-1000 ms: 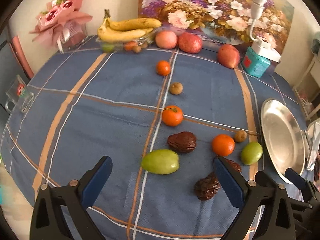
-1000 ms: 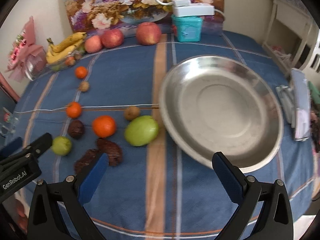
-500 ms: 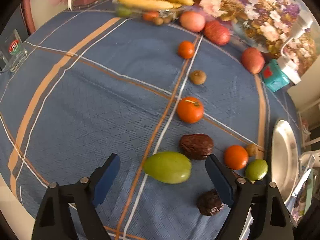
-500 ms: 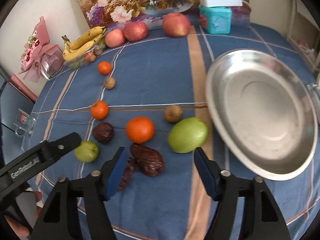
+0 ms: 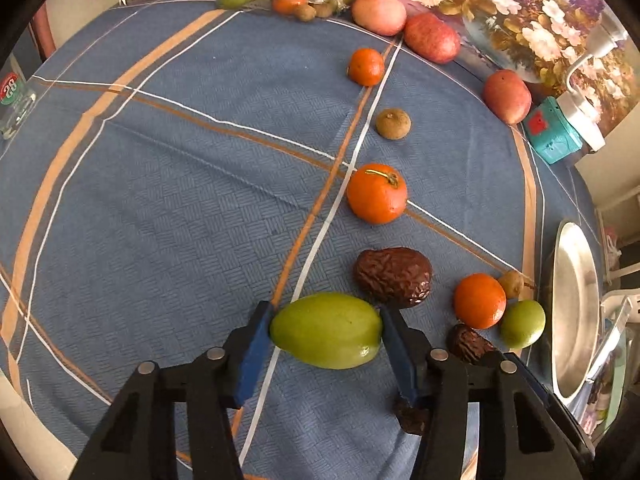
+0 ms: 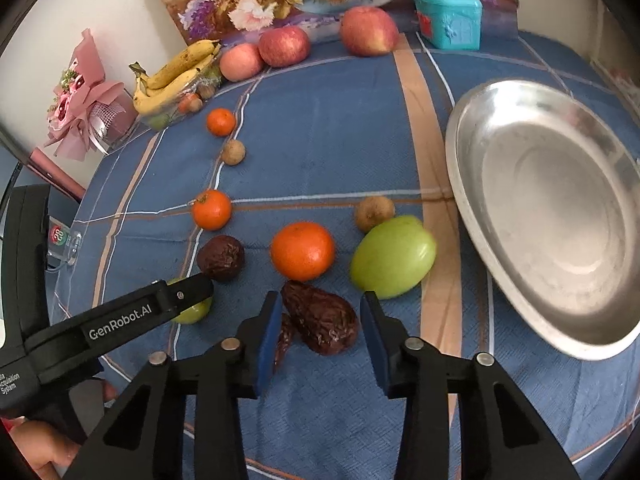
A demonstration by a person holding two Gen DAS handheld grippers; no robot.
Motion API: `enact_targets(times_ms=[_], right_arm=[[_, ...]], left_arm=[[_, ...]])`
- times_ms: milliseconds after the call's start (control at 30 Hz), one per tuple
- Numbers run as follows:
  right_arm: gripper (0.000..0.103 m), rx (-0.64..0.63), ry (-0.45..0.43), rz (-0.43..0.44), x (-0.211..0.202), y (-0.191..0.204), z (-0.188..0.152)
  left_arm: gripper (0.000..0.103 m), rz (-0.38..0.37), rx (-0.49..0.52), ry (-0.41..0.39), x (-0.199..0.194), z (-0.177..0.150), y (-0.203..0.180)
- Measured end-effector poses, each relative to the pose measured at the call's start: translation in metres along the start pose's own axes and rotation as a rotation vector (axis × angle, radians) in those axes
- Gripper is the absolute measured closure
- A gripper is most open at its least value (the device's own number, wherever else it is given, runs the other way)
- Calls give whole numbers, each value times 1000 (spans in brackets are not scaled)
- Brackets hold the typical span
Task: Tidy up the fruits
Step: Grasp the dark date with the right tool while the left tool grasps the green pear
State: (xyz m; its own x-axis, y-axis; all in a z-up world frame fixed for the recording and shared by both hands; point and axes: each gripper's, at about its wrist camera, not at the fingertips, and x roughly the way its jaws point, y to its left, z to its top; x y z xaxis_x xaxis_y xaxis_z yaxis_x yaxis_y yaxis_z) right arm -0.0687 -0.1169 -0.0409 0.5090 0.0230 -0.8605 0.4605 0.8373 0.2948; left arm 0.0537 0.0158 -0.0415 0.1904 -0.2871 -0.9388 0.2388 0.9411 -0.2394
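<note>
Now the left tongs (image 5: 326,334), wide a second ago, clamp the green fruit (image 5: 326,330) on the worktop (image 5: 160,200). The right tongs (image 6: 320,330) have narrowed around a wrinkled dark fruit (image 6: 320,322), not yet gripping. Both pickups appear ready for transfer to the metal dish (image 6: 472,216).

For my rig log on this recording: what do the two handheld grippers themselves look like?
Both the left gripper and right gripper have matte black plastic frames with silver pivot pins and flat blue fingers. The left one's side carries white "GenRobot.AI" lettering, seen from the right wrist. No cables or sleeves show.
</note>
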Motion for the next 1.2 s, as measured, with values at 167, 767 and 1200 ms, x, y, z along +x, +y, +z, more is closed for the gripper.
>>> enact_targets(times_ms=[167,767,1200], right_arm=[[64,36,24,20,6,-8,-1],[73,41,-16,66,-9,-7,3],[74,102,-78,116,-45,-22,7]], left_arm=[[46,-6,-12,-2,-2,-6,5],[46,-5,-58,-67,-28,-4,32],[46,-13,-39,-101,-39,-2,22]])
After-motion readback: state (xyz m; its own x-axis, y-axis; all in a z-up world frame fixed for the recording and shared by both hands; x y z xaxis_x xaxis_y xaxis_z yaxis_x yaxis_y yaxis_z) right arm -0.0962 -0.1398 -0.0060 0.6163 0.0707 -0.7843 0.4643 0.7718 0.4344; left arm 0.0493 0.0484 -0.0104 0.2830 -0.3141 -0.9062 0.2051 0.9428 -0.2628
